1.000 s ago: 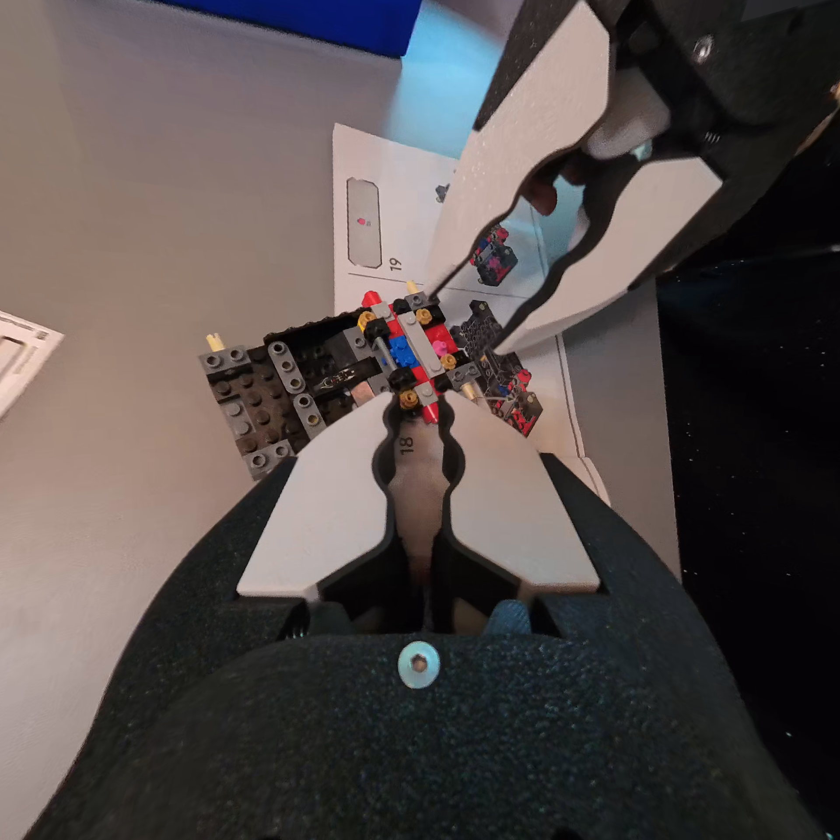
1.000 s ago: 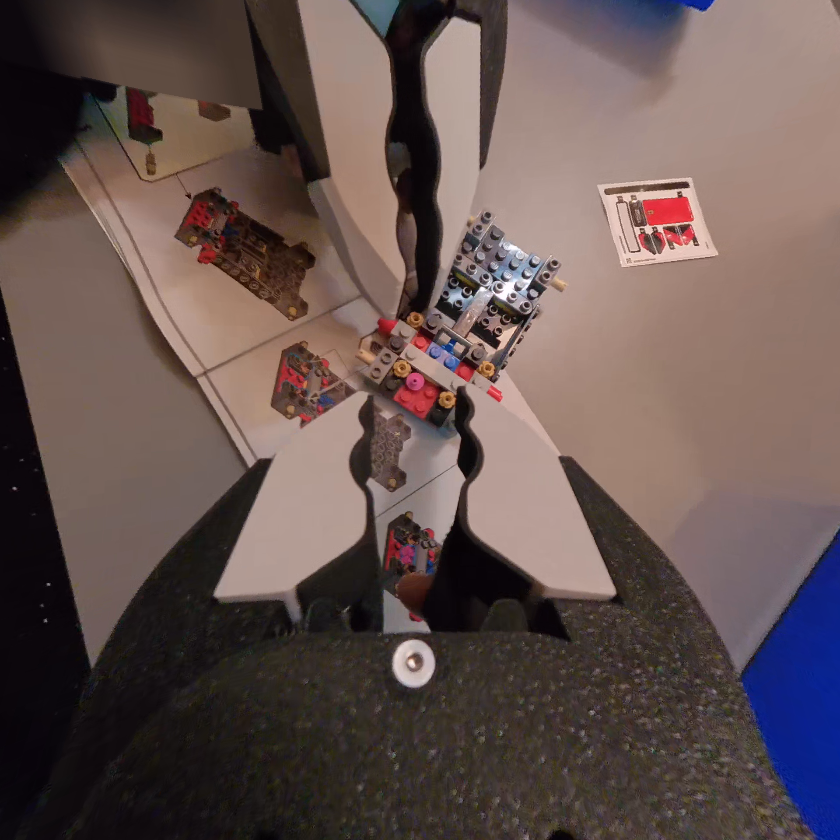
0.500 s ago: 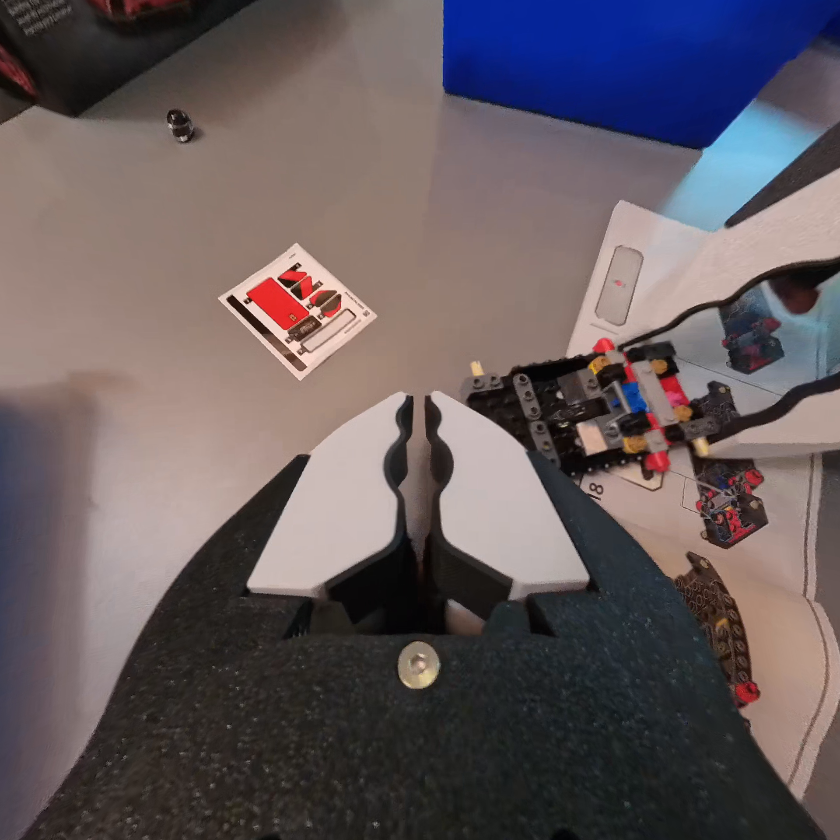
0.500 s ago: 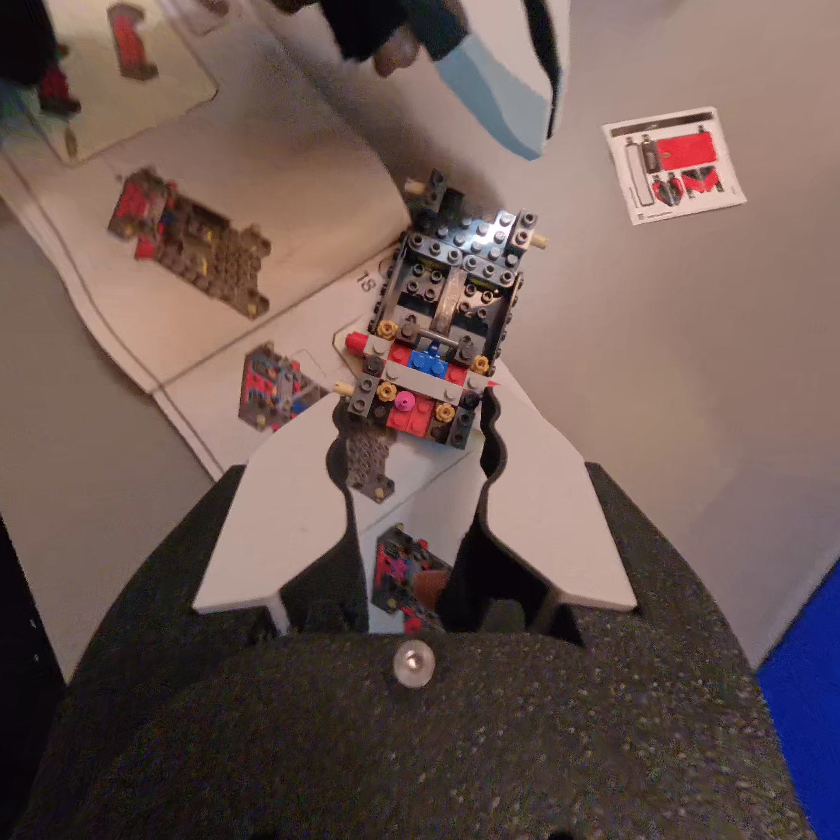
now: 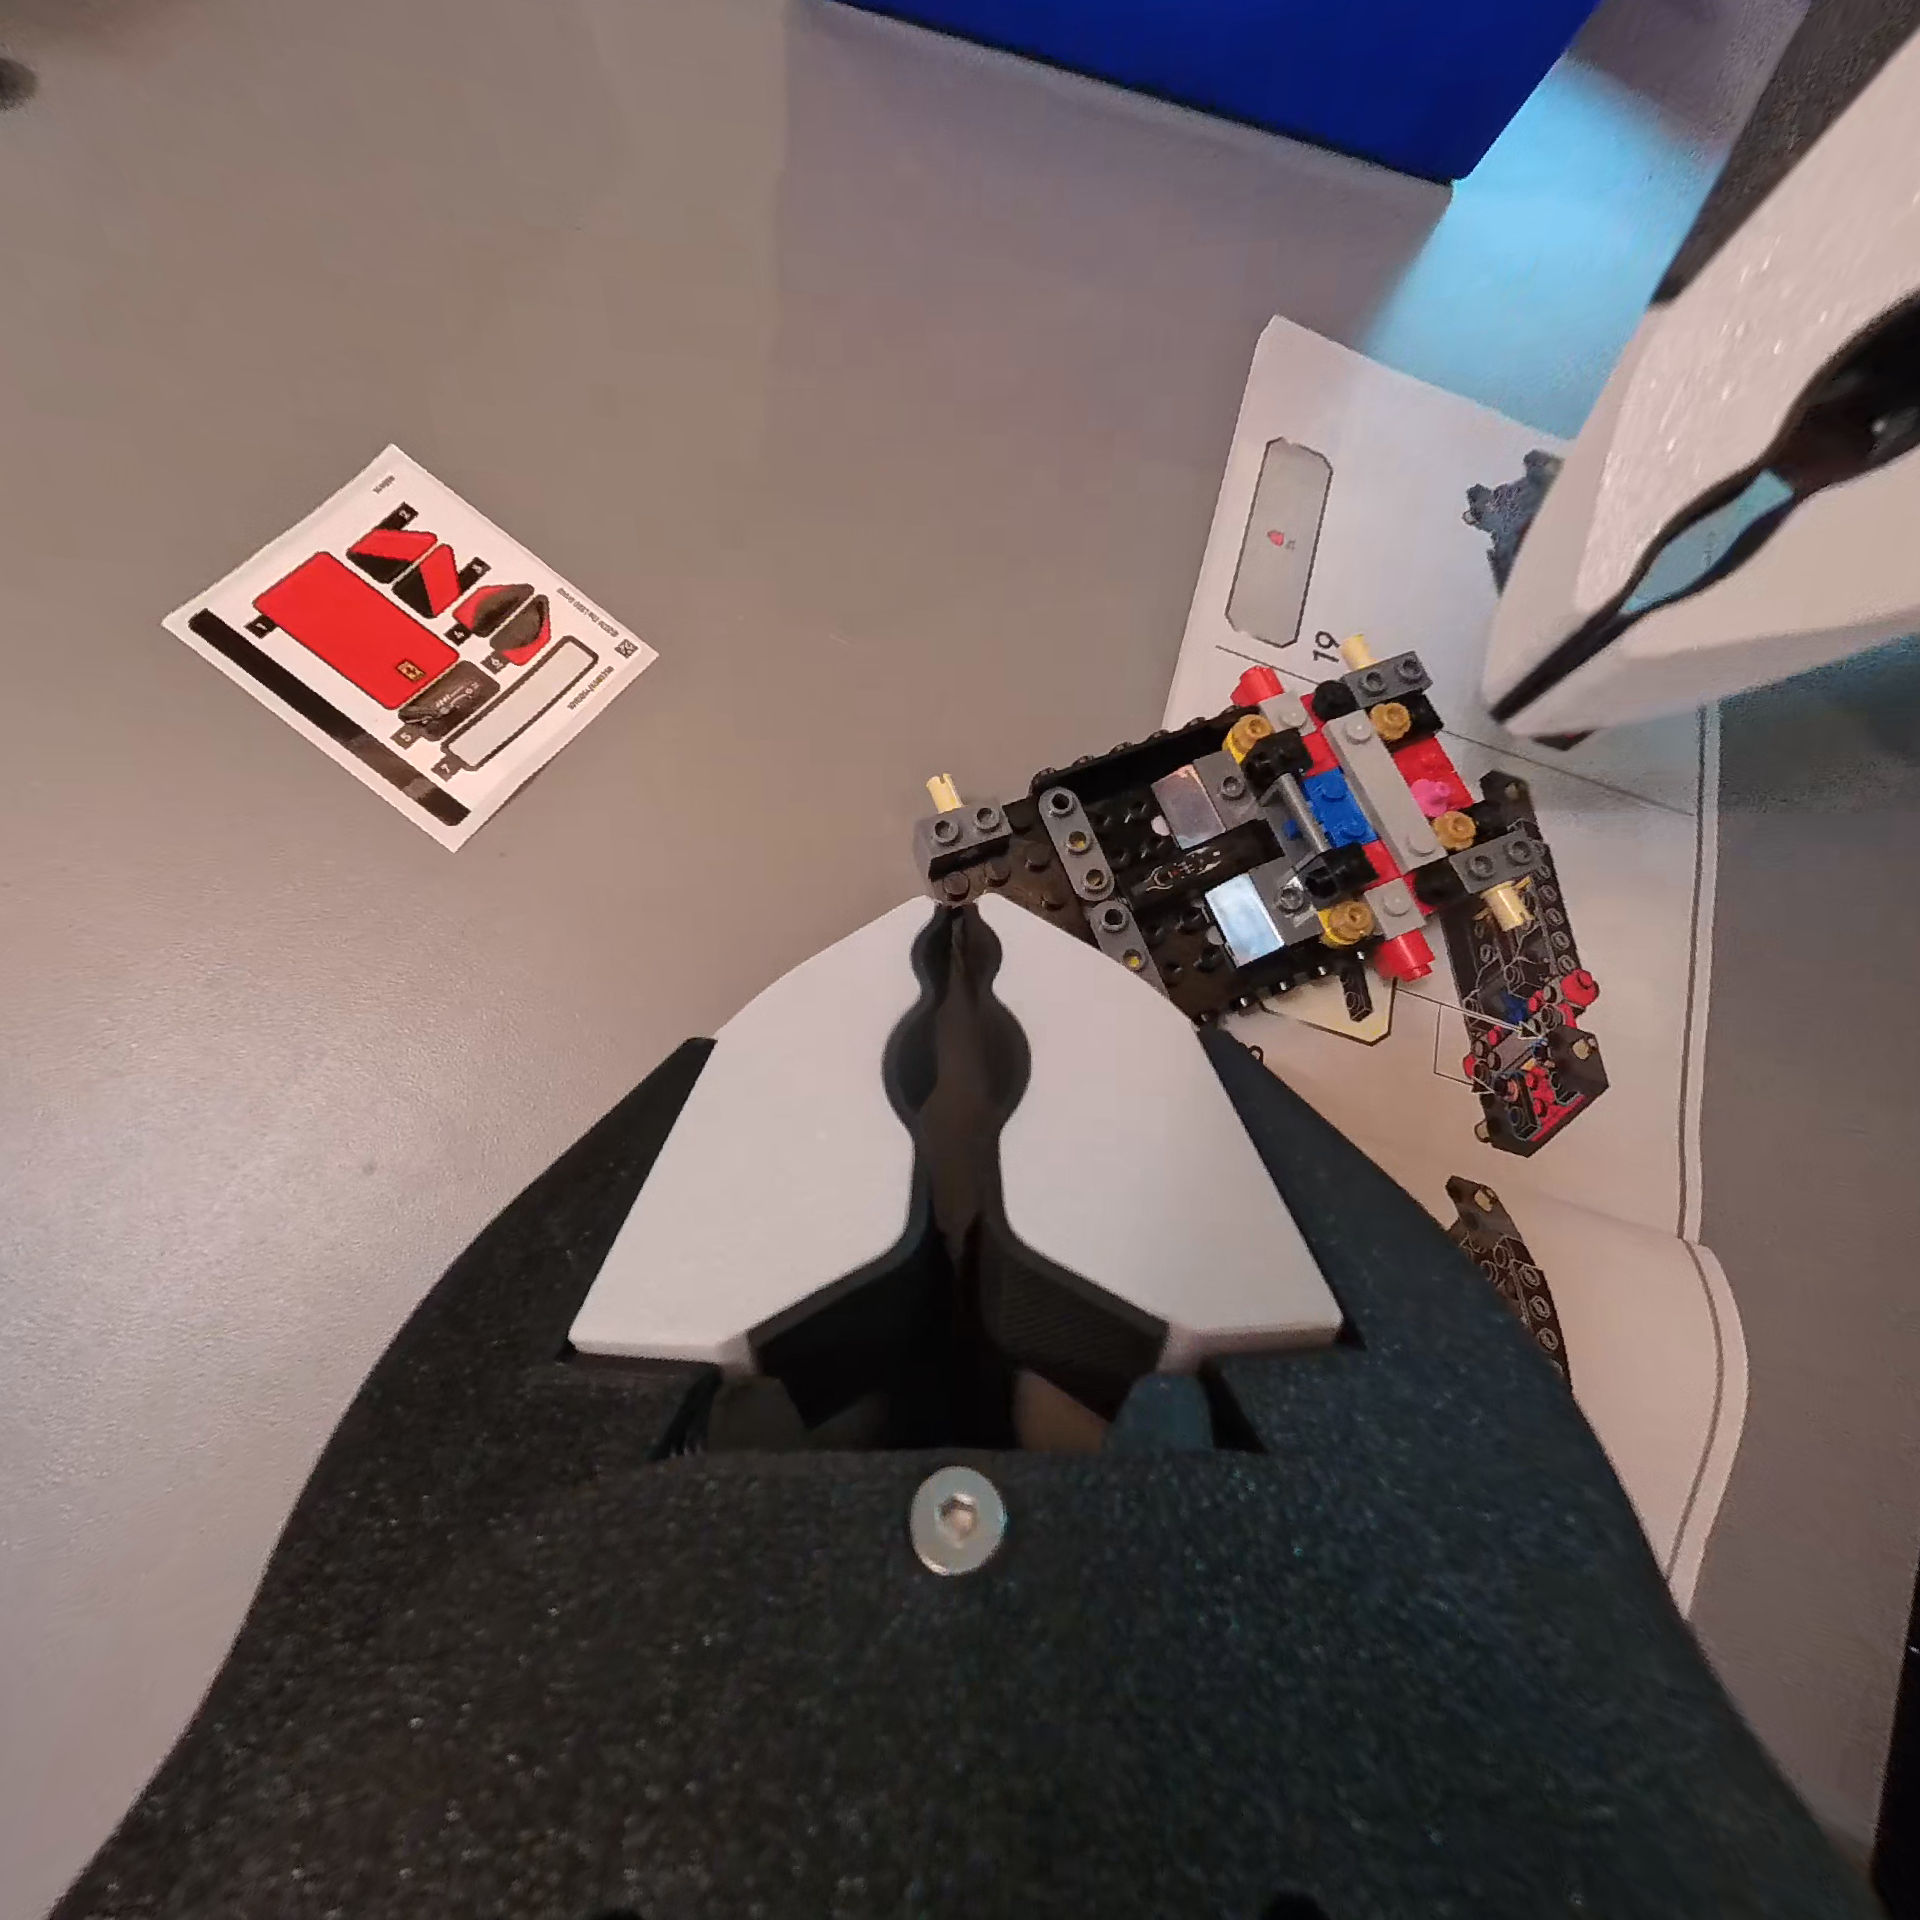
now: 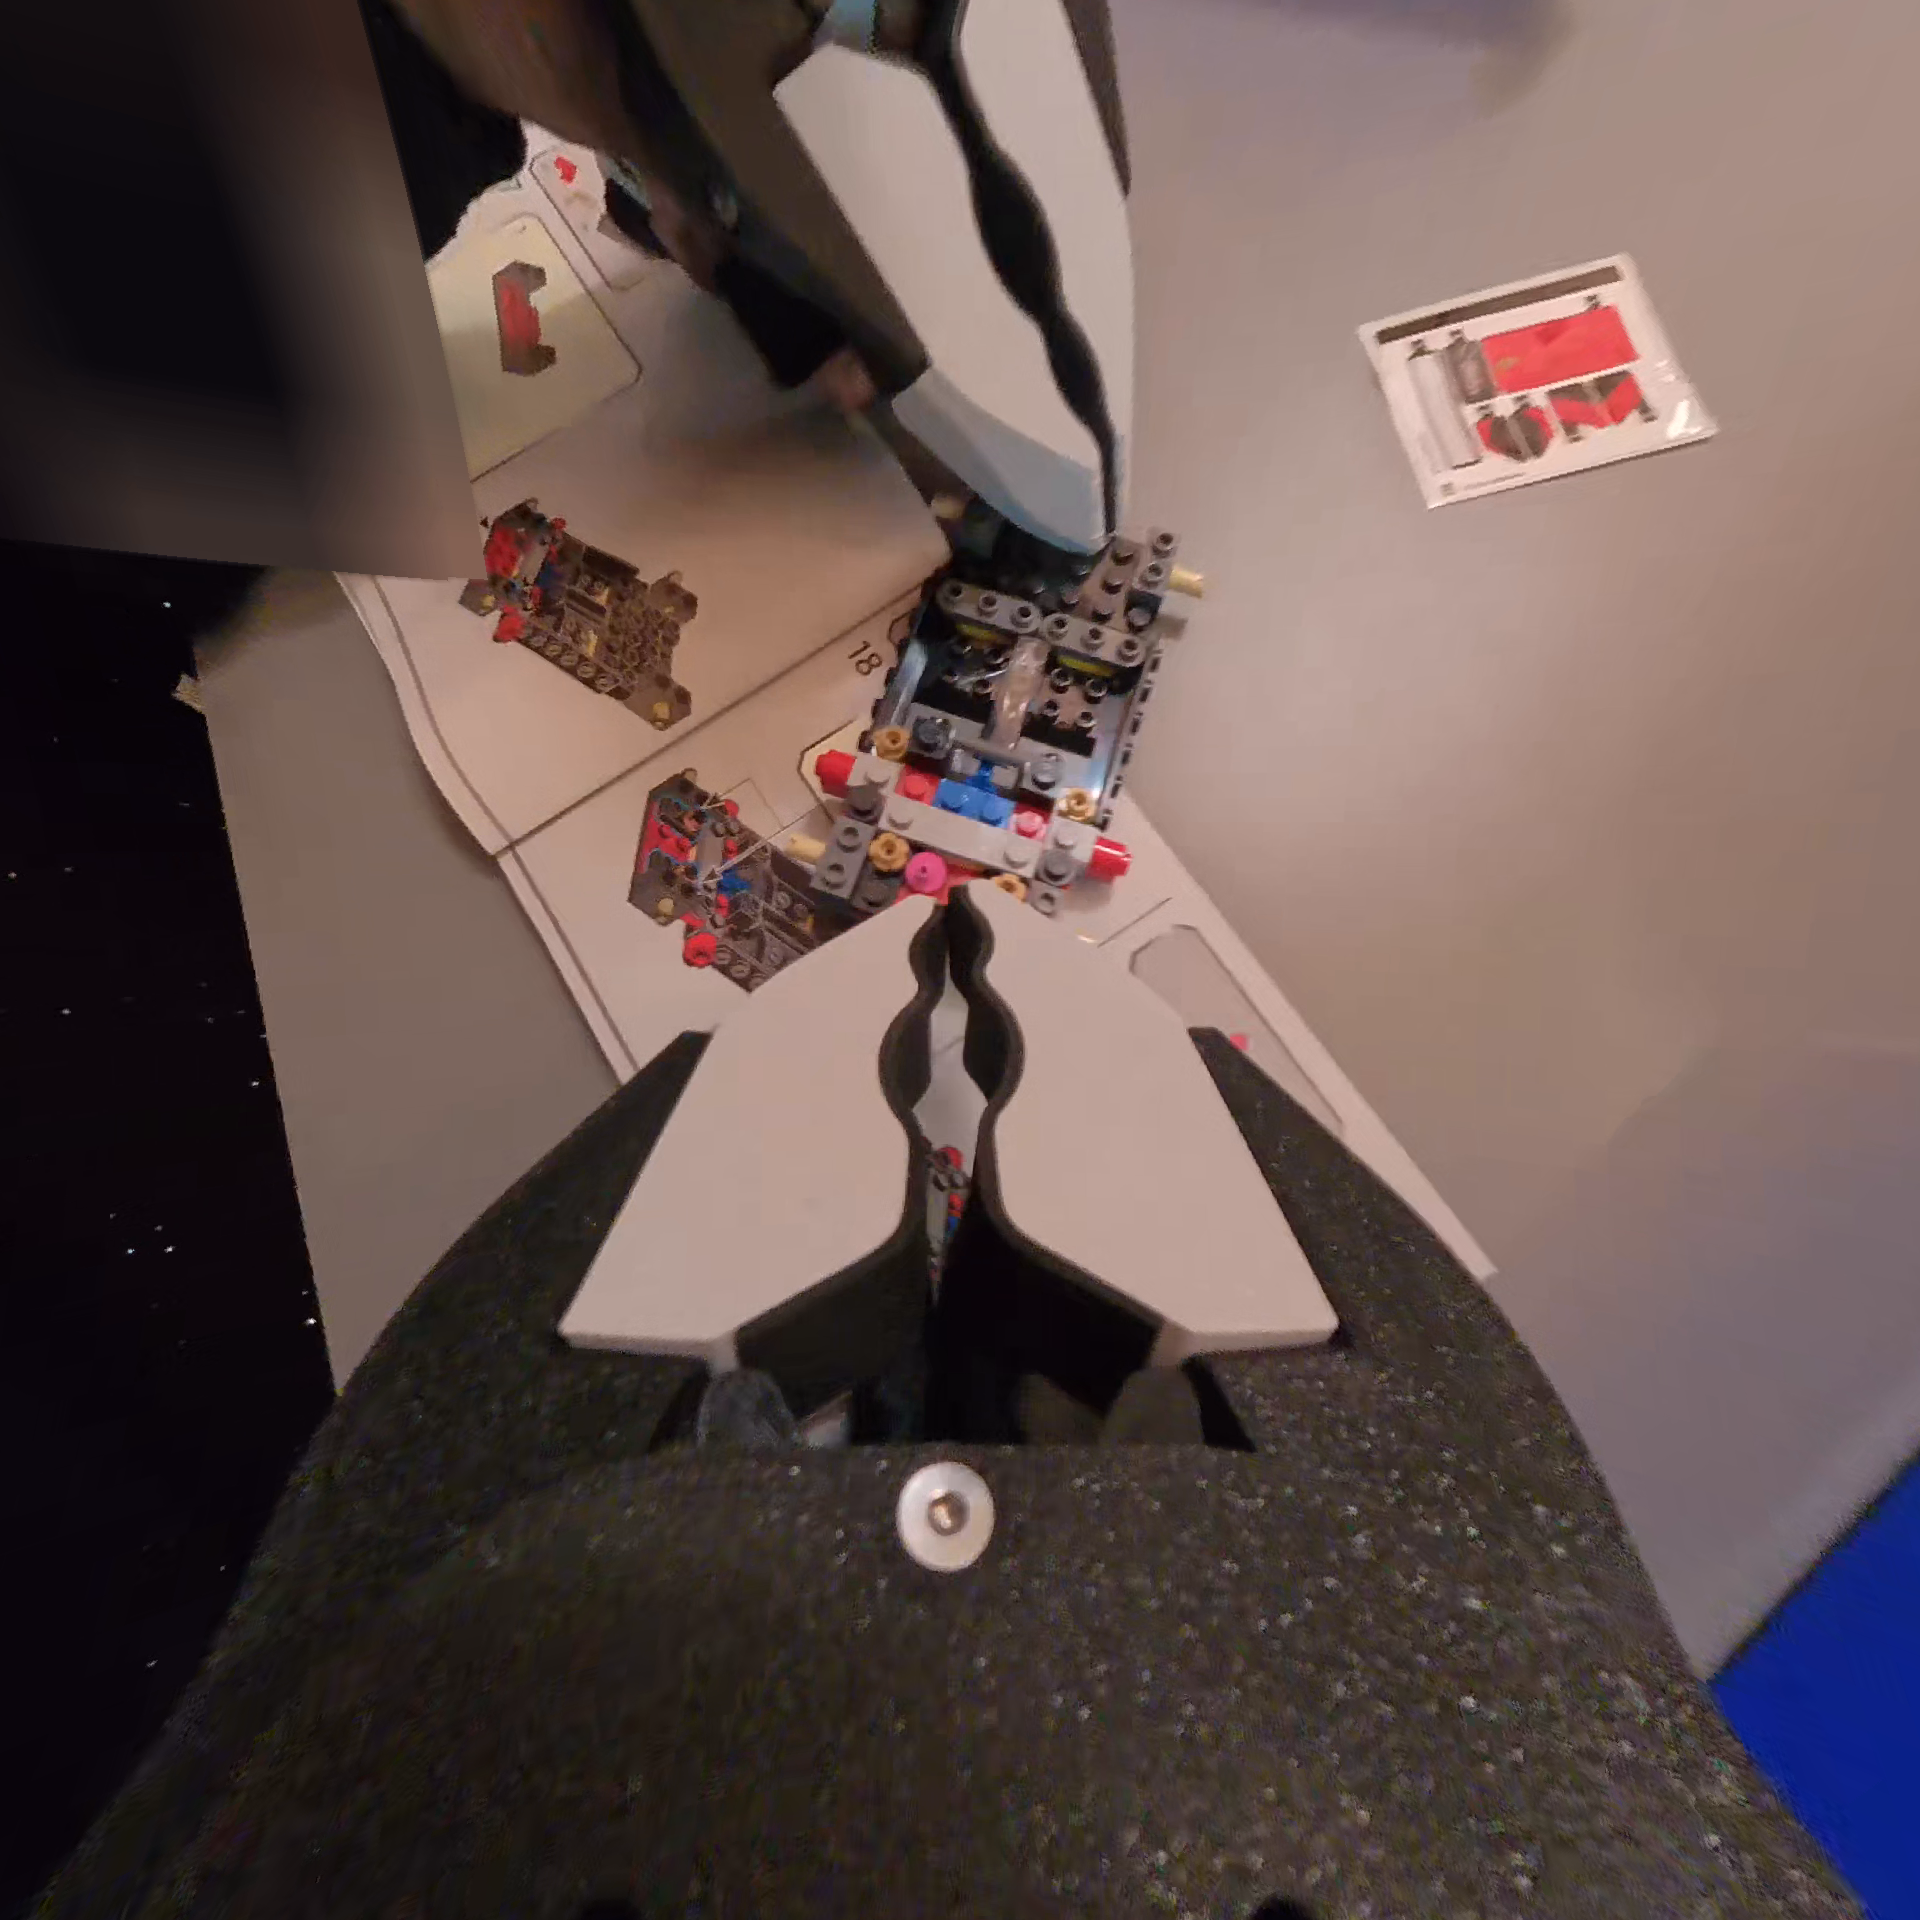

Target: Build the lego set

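Observation:
The part-built lego model (image 5: 1247,852), black with grey, red, blue and gold pieces, lies half on the open instruction booklet (image 5: 1351,436). My left gripper (image 5: 956,909) is shut, with its tips touching the model's dark grey end corner. I cannot tell if it pinches the plate. In the right wrist view the model (image 6: 1018,727) lies just beyond my right gripper (image 6: 951,904), which is shut with its tips against the red end. The left gripper (image 6: 1101,525) comes down on the far end there. The right gripper (image 5: 1501,717) shows at the upper right of the left wrist view.
A sticker sheet (image 5: 405,644) lies on the grey table left of the model; it also shows in the right wrist view (image 6: 1538,379). A blue box (image 5: 1195,62) stands at the back. The booklet (image 6: 727,520) reaches the table's dark edge (image 6: 104,1039). Some 10 centimetres of space lies between my two pairs of fingers.
My left gripper left the model's red end, swung out over the table, and came back shut to its grey end. My right gripper closed and moved up to the red end.

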Motion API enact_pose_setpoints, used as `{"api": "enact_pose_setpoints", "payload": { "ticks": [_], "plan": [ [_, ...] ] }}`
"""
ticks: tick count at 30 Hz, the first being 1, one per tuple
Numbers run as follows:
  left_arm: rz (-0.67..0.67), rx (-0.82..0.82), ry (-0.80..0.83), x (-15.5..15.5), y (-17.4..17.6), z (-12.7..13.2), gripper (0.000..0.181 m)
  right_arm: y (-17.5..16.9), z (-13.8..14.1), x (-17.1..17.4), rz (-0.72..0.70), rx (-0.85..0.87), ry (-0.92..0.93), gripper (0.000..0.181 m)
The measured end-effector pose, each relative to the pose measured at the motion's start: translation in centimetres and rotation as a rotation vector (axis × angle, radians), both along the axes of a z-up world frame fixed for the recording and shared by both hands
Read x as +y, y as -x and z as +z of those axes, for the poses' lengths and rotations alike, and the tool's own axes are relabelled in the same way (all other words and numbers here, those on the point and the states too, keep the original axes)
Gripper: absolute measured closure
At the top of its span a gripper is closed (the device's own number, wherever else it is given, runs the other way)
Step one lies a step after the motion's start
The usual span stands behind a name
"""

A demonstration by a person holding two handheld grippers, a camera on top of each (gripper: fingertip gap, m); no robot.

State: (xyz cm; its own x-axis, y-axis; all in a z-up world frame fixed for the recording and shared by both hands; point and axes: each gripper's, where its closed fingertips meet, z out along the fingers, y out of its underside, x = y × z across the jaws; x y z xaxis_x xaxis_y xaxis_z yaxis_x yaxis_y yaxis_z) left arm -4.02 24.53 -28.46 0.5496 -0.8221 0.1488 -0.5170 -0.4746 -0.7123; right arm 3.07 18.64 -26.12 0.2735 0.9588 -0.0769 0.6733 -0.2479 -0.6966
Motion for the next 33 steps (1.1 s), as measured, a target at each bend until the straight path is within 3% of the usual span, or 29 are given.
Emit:
{"api": "enact_pose_setpoints", "payload": {
  "ticks": [28,29,31,33],
  "plan": [
    [-0.028,0.003,-0.085,0.0,-0.4,0.5,0.181,1.1,-1.6,-0.8,0.191,-0.329,-0.093,0.181],
    [-0.045,-0.011,-0.081,-0.2,-0.6,0.6,0.181,1.2,-1.6,-0.8,0.197,-0.333,-0.101,0.181],
    [-0.273,-0.160,0.070,-4.1,-3.2,1.4,0.181,1.8,-1.6,-0.6,0.206,-0.312,-0.133,0.181],
    [-0.151,-0.072,0.027,-2.1,-2.7,0.8,0.181,1.9,-1.5,-0.5,0.220,-0.316,-0.140,0.181]
  ]
}}
